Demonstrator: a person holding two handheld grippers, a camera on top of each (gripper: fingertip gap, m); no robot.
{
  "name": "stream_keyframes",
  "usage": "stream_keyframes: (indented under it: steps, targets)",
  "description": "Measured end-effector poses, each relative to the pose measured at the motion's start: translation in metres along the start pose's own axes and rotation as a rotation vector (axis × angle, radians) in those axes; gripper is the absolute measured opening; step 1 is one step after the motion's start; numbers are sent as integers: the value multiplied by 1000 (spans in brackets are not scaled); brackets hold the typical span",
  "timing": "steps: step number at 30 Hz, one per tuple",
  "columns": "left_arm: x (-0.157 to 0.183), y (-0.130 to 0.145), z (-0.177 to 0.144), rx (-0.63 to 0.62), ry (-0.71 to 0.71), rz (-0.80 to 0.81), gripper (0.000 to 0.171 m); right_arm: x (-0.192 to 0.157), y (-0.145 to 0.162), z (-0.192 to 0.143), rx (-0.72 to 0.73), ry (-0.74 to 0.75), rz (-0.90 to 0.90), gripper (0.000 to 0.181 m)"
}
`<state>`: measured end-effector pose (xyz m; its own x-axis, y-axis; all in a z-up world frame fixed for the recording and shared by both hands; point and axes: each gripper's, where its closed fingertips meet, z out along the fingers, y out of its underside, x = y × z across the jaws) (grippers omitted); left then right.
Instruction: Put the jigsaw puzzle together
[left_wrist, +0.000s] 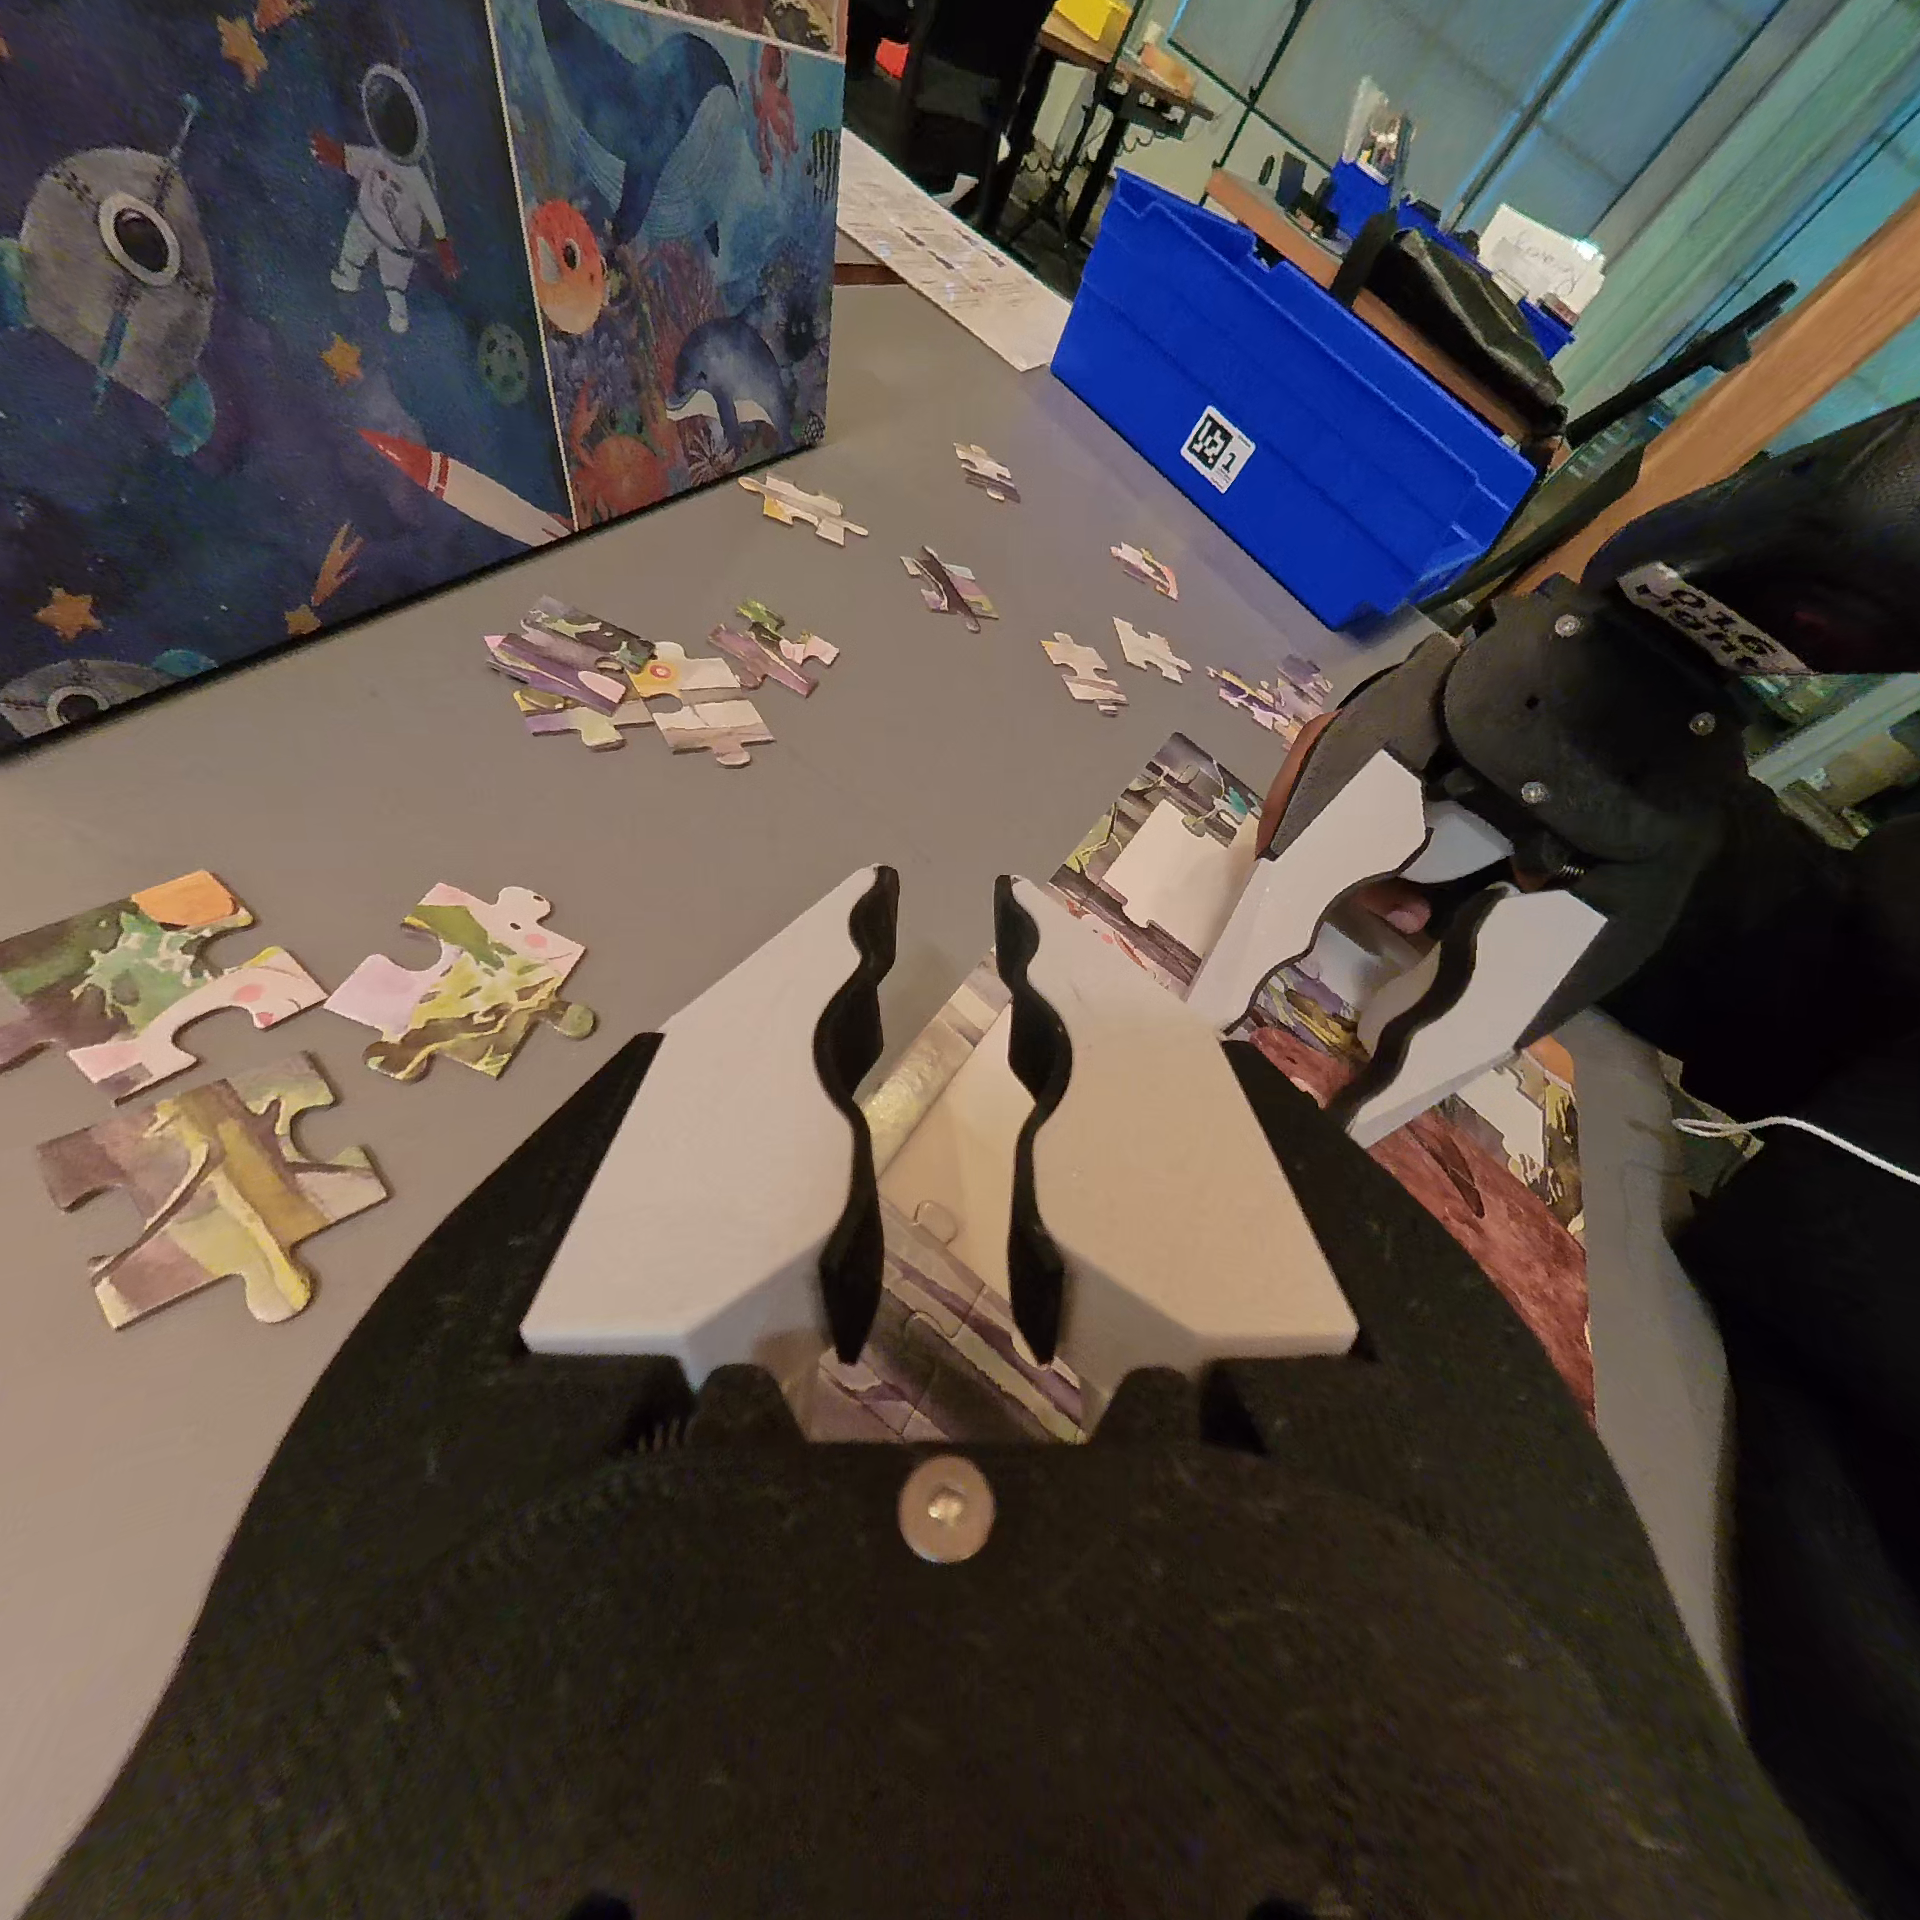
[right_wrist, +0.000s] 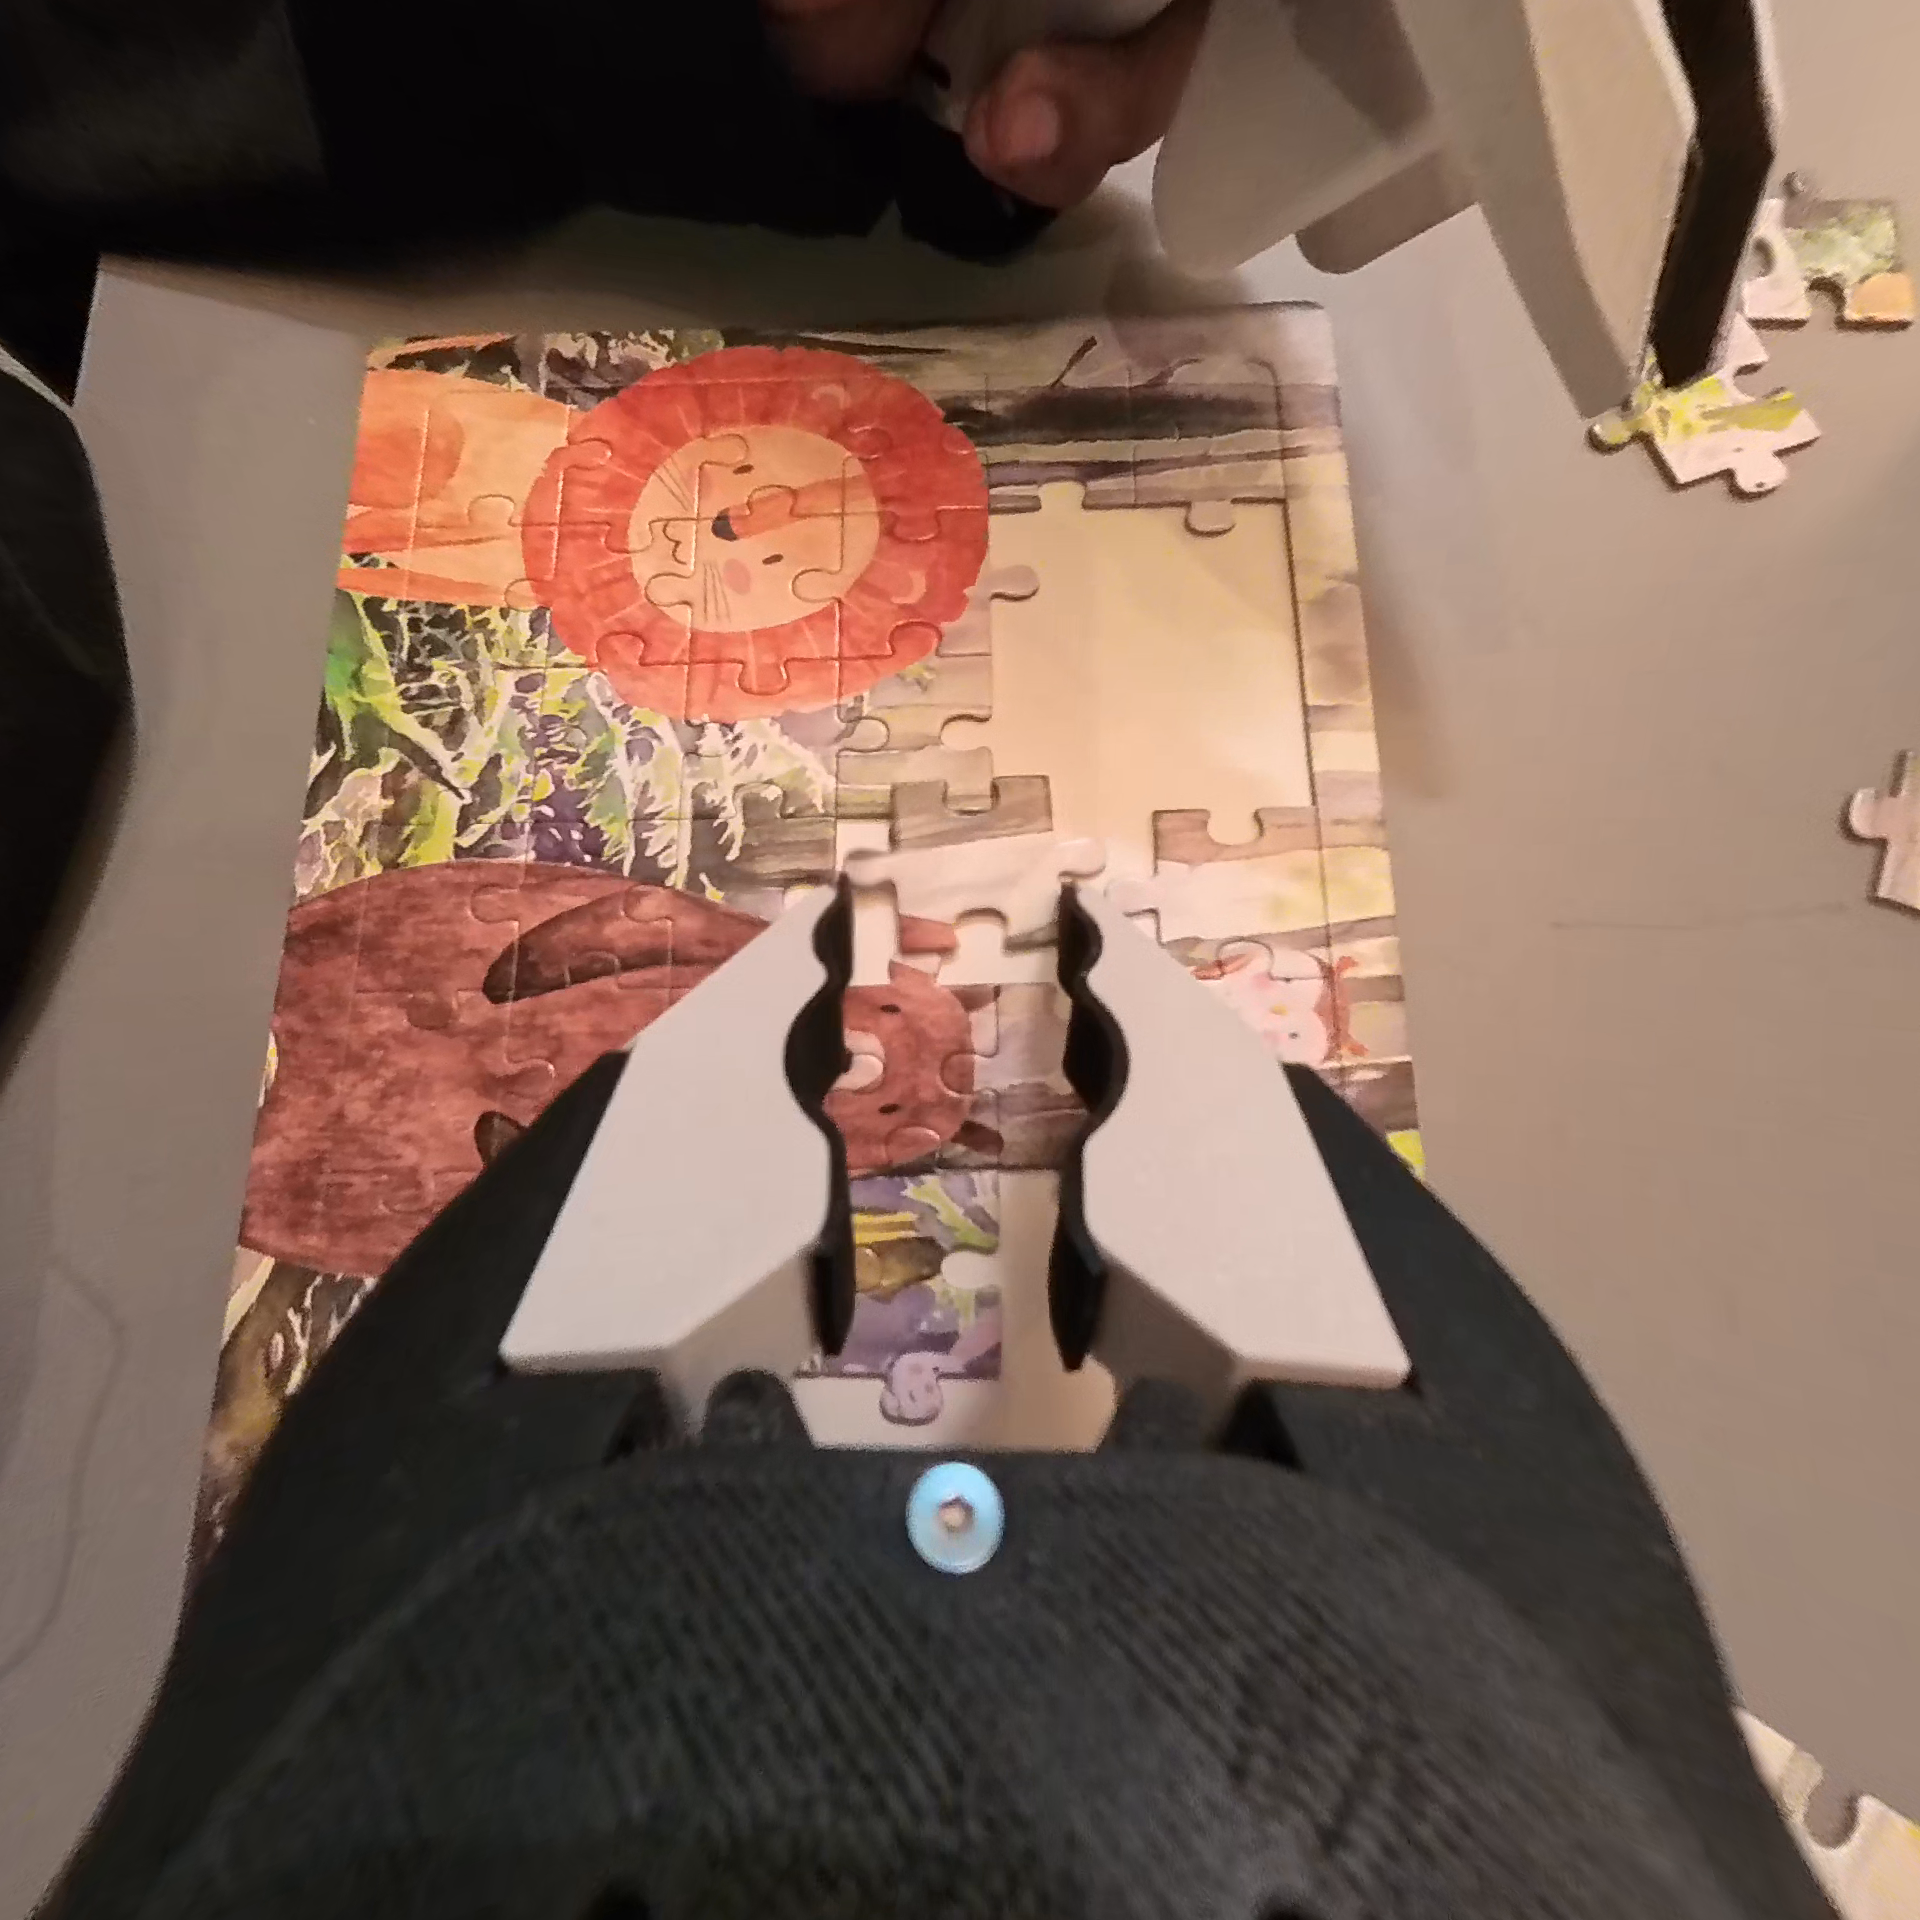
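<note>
Half-built lion puzzle, right gripper carrying a pale piece over the gap

The jigsaw puzzle (right_wrist: 665, 727) lies flat on the grey table (right_wrist: 1621, 1039) right under the right gripper (right_wrist: 961, 883), whose fingers are clamped on a pale puzzle piece (right_wrist: 971, 878) at their tips, held over the edge of the big unfilled patch in the board. The lion and the brown animal are already in. The left gripper (left_wrist: 945, 904) hangs over the puzzle's near edge just beside the right one, fingers a bit apart with nothing between them. Off to its left sit three green loose pieces (left_wrist: 312, 1039), a bigger scatter (left_wrist: 644, 675) ahead of it, then a space-themed box (left_wrist: 395, 281) and a blue bin (left_wrist: 1299, 416) farther out.
</note>
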<state>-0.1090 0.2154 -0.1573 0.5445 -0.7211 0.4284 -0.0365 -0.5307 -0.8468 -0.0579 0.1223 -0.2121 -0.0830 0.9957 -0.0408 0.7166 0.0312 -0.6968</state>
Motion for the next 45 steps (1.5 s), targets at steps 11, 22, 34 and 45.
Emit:
stream_keyframes:
  steps: [11,22,34,45]
  targets:
    - [0,0,0,0,-1,1,16,-1,1,-1,-12,0,-18,29]
    - [0,0,0,-1,1,-1,17,-7,3,-9,-36,-17,-50,28]
    - [0,0,0,-2,1,-1,17,-8,1,-4,-20,-22,-61,41]
    - [0,0,0,-2,3,-1,16,-16,0,-4,-9,-73,-56,35]
